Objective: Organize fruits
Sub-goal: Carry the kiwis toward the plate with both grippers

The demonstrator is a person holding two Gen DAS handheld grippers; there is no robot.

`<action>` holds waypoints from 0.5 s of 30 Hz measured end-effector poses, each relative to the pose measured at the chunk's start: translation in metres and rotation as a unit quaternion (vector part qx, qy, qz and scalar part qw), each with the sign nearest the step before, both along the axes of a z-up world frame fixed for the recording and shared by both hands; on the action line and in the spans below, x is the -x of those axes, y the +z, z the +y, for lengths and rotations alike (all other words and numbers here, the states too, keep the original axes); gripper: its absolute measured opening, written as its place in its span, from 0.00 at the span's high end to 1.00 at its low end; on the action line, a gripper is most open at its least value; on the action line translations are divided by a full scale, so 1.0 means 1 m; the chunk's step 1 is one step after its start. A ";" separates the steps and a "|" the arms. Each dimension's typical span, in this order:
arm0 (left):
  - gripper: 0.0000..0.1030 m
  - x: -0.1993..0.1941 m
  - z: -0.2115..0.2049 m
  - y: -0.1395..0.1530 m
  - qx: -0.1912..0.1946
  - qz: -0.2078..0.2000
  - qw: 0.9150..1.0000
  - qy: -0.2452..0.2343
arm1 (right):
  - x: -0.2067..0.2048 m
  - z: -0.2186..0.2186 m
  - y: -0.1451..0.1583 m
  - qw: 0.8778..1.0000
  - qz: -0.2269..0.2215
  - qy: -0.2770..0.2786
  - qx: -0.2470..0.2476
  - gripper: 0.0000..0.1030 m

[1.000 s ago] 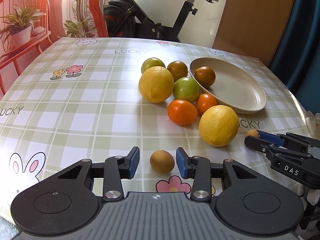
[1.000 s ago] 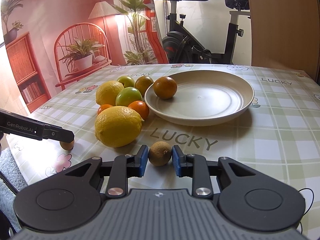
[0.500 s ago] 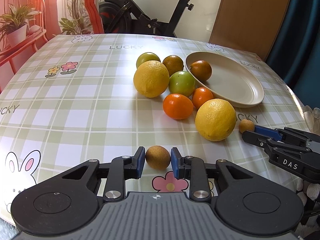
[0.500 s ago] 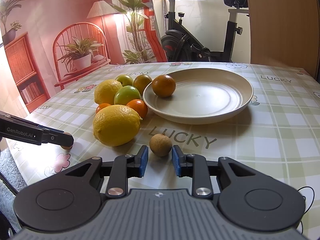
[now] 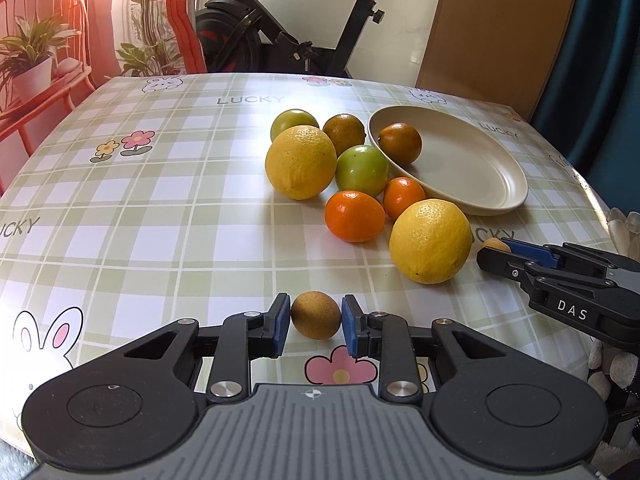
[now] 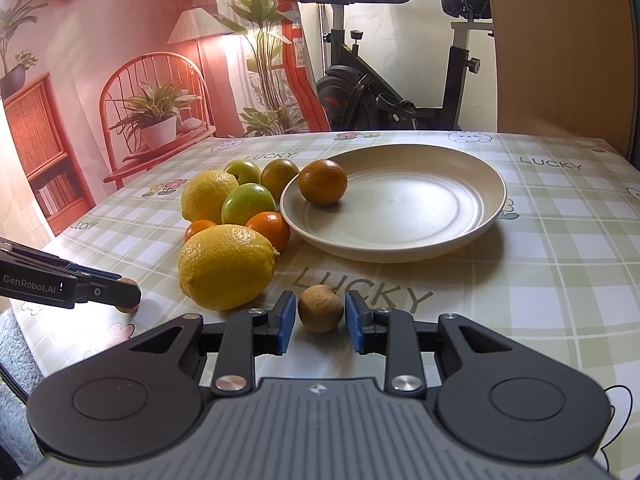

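**Left wrist view: two claws, each poised around a small brown fruit**

The left claw (image 5: 316, 318) sits low over the counter (image 5: 160, 216) with a small brown fruit (image 5: 315, 315) between its blue pads. The pads flank the fruit closely; a thin gap seems to remain on each side, so the jaws read as apart, not yet clamped. In the right wrist view, the right claw (image 6: 321, 316) does the same with a second brown fruit (image 6: 320, 308), its pads also standing slightly off the skin.

The step in hand appears to be gathering these two small fruits. The next move likely calls for closing each claw gently, lifting, and carrying forward to the plate (image 6: 460, 232), which lies ahead of the right claw and ahead and to the right of the left claw.

Both small fruits are round, with dull, rough, tan skin, probably brittle under pressure. Just ahead and left of the right claw lies a large lemon (image 6: 227, 266), oval and pebbled. Beyond it sit a second lemon (image 6: 208, 196), two glossy orange mandarins, two smooth green fruits and a dark orange one. Another dark orange fruit (image 6: 322, 182) already rests on the plate, which is cream, shallow and matte. The counter wears a shiny green-checked cloth printed with flowers and rabbits.
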State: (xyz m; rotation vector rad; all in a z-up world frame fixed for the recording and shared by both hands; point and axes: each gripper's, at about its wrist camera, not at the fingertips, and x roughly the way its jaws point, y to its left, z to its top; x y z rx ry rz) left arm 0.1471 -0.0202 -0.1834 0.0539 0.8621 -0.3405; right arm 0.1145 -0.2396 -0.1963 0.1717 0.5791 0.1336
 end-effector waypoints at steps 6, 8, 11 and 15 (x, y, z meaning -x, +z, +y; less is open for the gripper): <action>0.71 0.000 -0.001 0.000 -0.001 0.001 1.000 -0.001 | 0.000 0.001 -0.002 1.000 0.002 0.001 -0.001 0.72; 0.71 0.000 -0.001 0.000 -0.001 0.000 1.000 0.000 | 0.000 0.001 -0.002 1.000 0.002 0.001 -0.001 0.72; 0.71 0.000 0.001 0.000 0.001 -0.002 1.000 0.003 | 0.000 0.000 -0.002 1.000 0.002 0.001 -0.005 0.72; 0.71 0.000 0.001 0.000 0.001 -0.001 1.000 0.003 | 0.000 -0.002 -0.003 1.000 0.001 0.001 -0.010 0.72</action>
